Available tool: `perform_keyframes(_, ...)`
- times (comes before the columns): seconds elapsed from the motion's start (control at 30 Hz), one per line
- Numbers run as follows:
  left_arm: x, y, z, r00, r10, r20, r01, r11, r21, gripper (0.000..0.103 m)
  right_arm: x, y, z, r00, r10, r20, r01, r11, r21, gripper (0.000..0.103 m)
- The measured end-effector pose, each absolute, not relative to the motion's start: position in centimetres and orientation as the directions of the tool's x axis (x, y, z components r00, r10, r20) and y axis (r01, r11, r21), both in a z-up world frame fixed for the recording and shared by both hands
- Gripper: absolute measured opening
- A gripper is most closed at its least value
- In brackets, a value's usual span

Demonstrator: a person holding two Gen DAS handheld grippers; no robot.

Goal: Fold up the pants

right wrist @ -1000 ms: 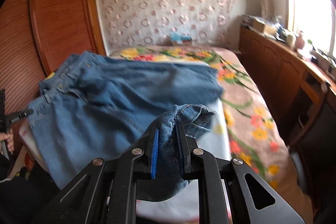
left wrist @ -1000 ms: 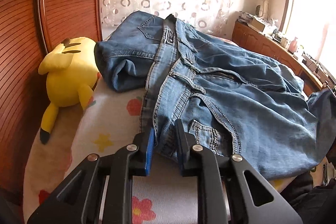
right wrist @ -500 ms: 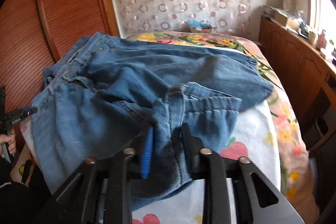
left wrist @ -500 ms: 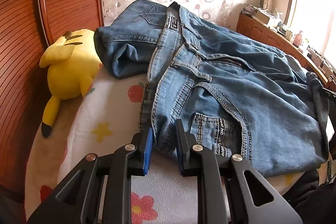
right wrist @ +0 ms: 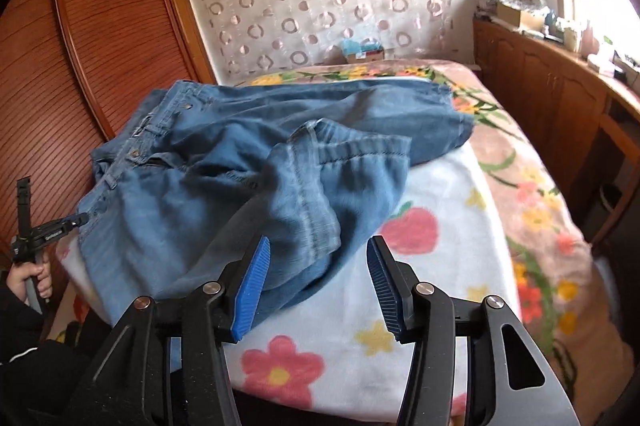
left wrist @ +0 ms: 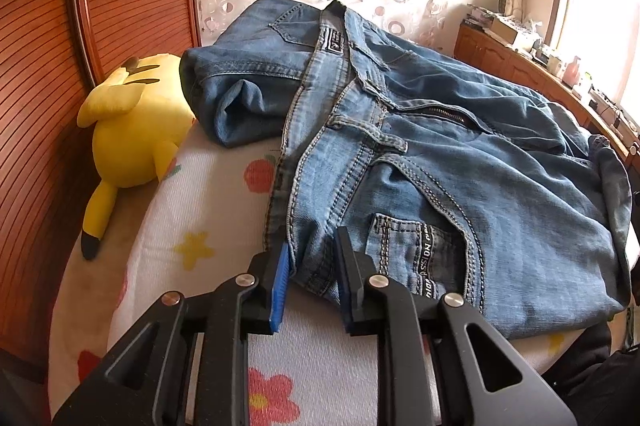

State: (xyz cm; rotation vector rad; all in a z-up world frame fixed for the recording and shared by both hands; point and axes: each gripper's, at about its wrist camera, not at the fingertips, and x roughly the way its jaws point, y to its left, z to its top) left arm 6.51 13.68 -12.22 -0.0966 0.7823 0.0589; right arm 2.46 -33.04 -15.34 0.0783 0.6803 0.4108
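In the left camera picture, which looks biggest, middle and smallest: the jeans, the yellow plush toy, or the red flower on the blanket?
1. Jeans: biggest by far.
2. Yellow plush toy.
3. Red flower: smallest, though it lies nearest the camera, so it looks bigger than it would farther away.

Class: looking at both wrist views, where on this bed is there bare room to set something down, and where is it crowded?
Free: blanket right of the jeans, and the strip between jeans and yellow plush toy. Crowded: the jeans-covered middle and the toy's corner.

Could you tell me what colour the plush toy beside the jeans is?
The plush toy is yellow with black tips, clearest in the left wrist view.
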Motion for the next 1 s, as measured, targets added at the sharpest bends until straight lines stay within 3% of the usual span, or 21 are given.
perform_keyframes(0.23,6.5,13.8,-12.4,0.708,0.01,-0.706,-0.083,0.994,-0.069,0.024,6.0,-33.9,-13.2,0.68,0.406,-0.611,-0.349,0.912,0.217,0.052)
perform_keyframes(0.3,6.5,13.8,-12.3,0.708,0.013,-0.706,-0.081,0.995,-0.063,0.024,6.2,-34.1,-12.9,0.681,0.413,-0.604,-0.357,0.908,0.219,0.029)
perform_keyframes(0.43,6.2,13.5,-11.8,0.712,0.02,-0.701,-0.088,0.994,-0.06,0.017,6.3,-33.6,-11.9,0.737,0.358,-0.573,-0.322,0.932,0.168,0.013)
perform_keyframes(1.0,0.3,12.3,-1.6,0.852,0.048,-0.522,-0.083,0.996,-0.044,0.013,-1.8,-43.9,-2.3,0.901,0.24,-0.362,-0.196,0.969,0.153,0.008)
